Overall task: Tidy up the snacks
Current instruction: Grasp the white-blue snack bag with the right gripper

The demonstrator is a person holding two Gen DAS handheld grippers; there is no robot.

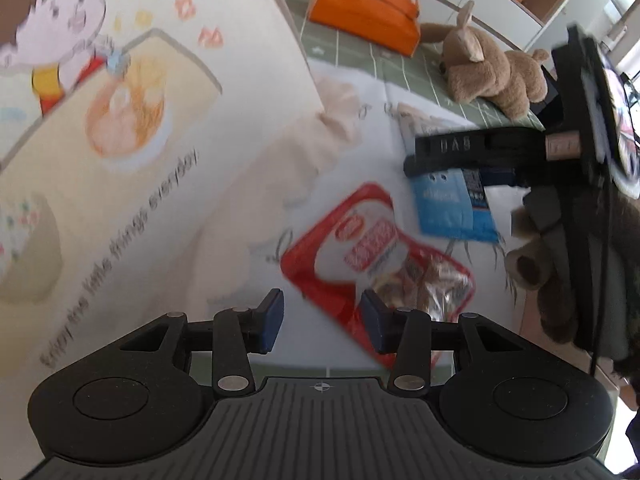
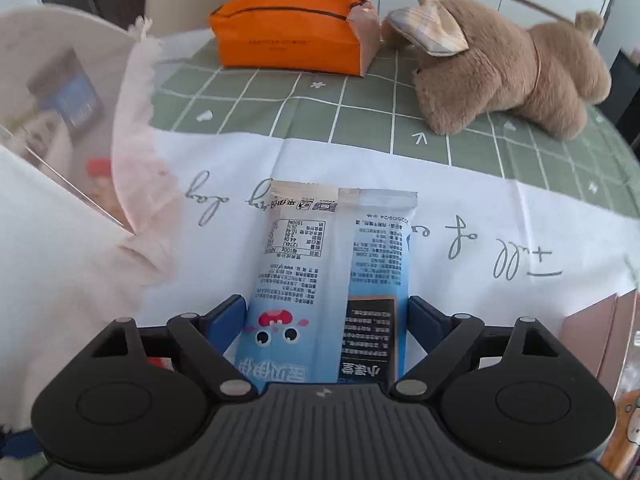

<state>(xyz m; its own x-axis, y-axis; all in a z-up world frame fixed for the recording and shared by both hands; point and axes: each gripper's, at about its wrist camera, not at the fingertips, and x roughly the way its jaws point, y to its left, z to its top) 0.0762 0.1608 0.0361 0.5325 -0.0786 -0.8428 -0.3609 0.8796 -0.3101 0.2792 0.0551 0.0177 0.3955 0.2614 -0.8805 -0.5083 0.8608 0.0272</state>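
White cloth with script lettering covers the near part of the table [image 2: 360, 168]; a green grid cloth [image 2: 360, 108] lies beyond it. At the far edge an orange pouch [image 2: 292, 40] is seen at 11 o'clock and a plush toy [image 2: 508, 68] at 1 o'clock.

Right view: a blue snack pack [image 2: 332, 264] lies flat on the white cloth, printed back upward, its near end between the fingers of the right hand-held gripper [image 2: 326, 320]. The jaws are spread to either side of the pack; the pads stand at its edges and no squeeze is evident, so the pack is judged not to be gripped. At 9 o'clock a pale fabric bag [image 2: 132, 120] with a clear window is seen, and something blue and something orange-red can be made out behind the window.

Left view: the left hand-held gripper [image 1: 322, 318] is partly spread and empty, held above a red snack pack [image 1: 360, 248] that lies on the cloth. The blue pack [image 1: 452, 208] lies at 2 o'clock of it, under the right device. A large bag printed with a cartoon child [image 1: 120, 120] fills the left of the view.

Progress: two packs are still loose on the table. Some items seem to be stowed already in the windowed bag, though this cannot be confirmed. Both loose packs remain to be picked up and put away.
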